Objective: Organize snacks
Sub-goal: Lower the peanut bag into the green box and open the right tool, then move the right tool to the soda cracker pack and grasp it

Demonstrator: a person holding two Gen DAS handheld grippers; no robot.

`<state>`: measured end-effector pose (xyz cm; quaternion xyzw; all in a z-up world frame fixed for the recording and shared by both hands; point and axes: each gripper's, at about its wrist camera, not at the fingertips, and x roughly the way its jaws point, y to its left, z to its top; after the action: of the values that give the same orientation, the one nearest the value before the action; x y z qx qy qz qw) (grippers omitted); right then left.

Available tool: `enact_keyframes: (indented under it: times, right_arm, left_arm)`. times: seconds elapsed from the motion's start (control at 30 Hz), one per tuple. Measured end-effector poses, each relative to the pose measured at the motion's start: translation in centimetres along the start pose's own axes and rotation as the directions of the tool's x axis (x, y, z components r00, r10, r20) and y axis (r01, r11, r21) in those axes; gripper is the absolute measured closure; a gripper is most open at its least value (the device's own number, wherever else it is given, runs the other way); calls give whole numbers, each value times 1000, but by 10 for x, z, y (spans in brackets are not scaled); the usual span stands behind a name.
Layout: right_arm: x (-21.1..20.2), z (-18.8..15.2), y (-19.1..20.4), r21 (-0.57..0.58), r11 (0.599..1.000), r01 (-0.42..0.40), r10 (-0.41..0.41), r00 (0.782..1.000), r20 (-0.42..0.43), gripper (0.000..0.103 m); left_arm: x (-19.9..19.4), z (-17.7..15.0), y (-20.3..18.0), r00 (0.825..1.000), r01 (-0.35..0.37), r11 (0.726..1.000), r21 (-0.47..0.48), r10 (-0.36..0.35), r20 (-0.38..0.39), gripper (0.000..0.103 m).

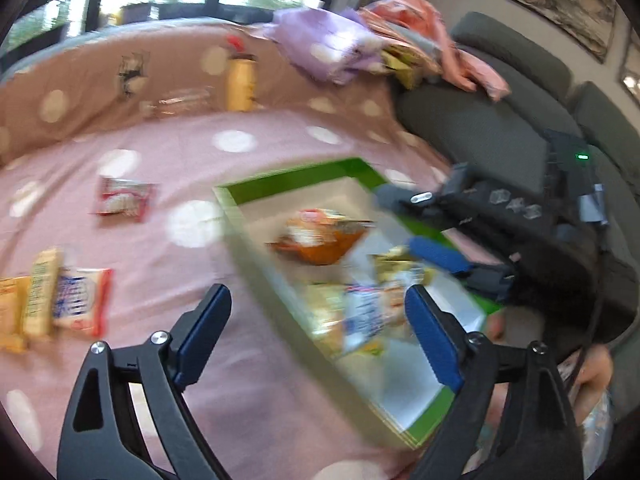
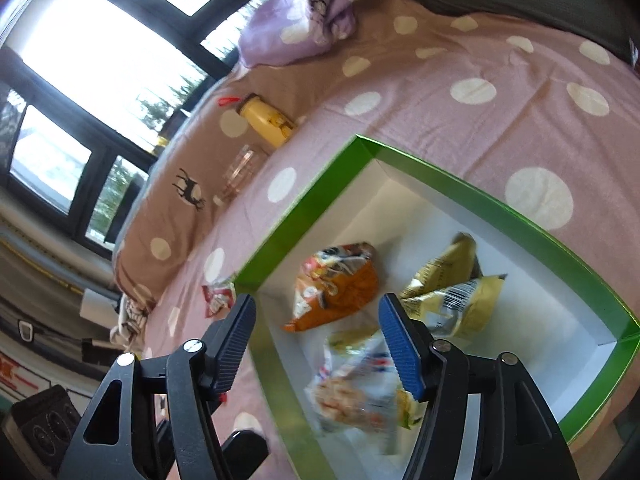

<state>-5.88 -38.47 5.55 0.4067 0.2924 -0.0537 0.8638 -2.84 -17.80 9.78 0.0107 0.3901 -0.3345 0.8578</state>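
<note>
A green-rimmed white box (image 1: pixel 296 172) (image 2: pixel 404 156) lies on a pink dotted bedsheet. It holds an orange snack bag (image 1: pixel 320 240) (image 2: pixel 336 284), a yellow bag (image 2: pixel 460 296) and a white-blue bag (image 1: pixel 360 316) (image 2: pixel 352 392). My left gripper (image 1: pixel 318 312) is open and empty, above the box's near rim. My right gripper (image 2: pixel 316 320) is open and empty, above the box's left rim; it also shows in the left wrist view (image 1: pixel 436 256). Loose snacks lie on the sheet: a red-white packet (image 1: pixel 124 200) (image 2: pixel 218 298) and several yellow and white packets (image 1: pixel 52 300).
A yellow bottle (image 1: pixel 240 84) (image 2: pixel 268 120) and a clear glass (image 1: pixel 180 100) (image 2: pixel 240 168) stand near the bed's far side. A purple dotted bag (image 1: pixel 328 44) (image 2: pixel 300 24) lies beyond. A grey sofa (image 1: pixel 480 120) borders the bed.
</note>
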Motion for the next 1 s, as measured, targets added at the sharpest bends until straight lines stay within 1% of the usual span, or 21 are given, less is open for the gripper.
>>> enact_keyframes:
  times: [0.03,0.1,0.13,0.2,0.27,0.33,0.37,0.43,0.53,0.63,0.67,0.7,0.73,0.77,0.83,0.9,1.0]
  right_arm:
    - [-3,-1,5,-15,1000,-11,11,1000,17,31]
    - [-6,-3,15,-48,998,-32,34,998,44,22]
    - [-7,-5,19,-60,997,-40,43,998,52,20]
    - [-7,-9,32,-101,993,-62,69,995,70,14]
    - [-5,-15,46,-158,984,-82,95,993,75,12]
    - [3,-24,64,-237,968,-87,104,993,61,11]
    - [6,-28,69,-261,962,-82,99,994,53,11]
    - [14,-38,85,-317,946,-71,88,995,40,11]
    - [27,-53,105,-369,925,-92,106,994,17,11]
    - [39,-68,117,-394,913,-104,107,994,-15,11]
    - [45,-74,122,-410,907,-94,92,995,-24,11]
    - [50,-78,126,-425,902,-78,70,997,-33,11]
    - [56,-84,130,-450,892,-51,34,998,-46,11]
    - [62,-90,133,-478,878,-27,-1,998,-59,11]
    - [71,-99,137,-508,861,-6,-34,997,-69,11]
    - [77,-105,138,-509,861,-3,-48,995,-87,11]
    - [85,-113,139,-498,866,-32,-41,990,-135,11]
  left_arm:
    - [-5,-1,7,999,-33,999,-9,33,5,13]
    - [-19,-6,28,996,-84,996,-44,84,12,13]
    - [-26,-9,39,995,-99,993,-65,101,17,13]
    - [-41,-17,63,991,-128,985,-119,133,30,11]
    - [-51,-26,84,985,-157,975,-157,165,42,7]
    - [-61,-39,108,971,-229,952,-206,239,28,7]
    - [-65,-46,122,960,-268,934,-237,279,12,7]
    - [-72,-56,141,952,-292,913,-284,306,5,7]
    - [-86,-67,168,939,-318,879,-357,343,8,6]
    - [-94,-72,188,920,-357,846,-395,393,10,5]
    - [-95,-74,194,913,-370,833,-411,407,3,5]
    - [-97,-77,201,910,-378,819,-431,415,-8,5]
    - [-98,-78,207,911,-374,811,-450,411,-16,5]
    - [-99,-79,210,915,-365,808,-463,404,-16,5]
    - [-102,-81,216,920,-346,802,-488,391,-10,5]
    - [-105,-81,219,921,-340,796,-500,389,-6,5]
    - [-104,-82,220,920,-347,794,-500,391,-16,5]
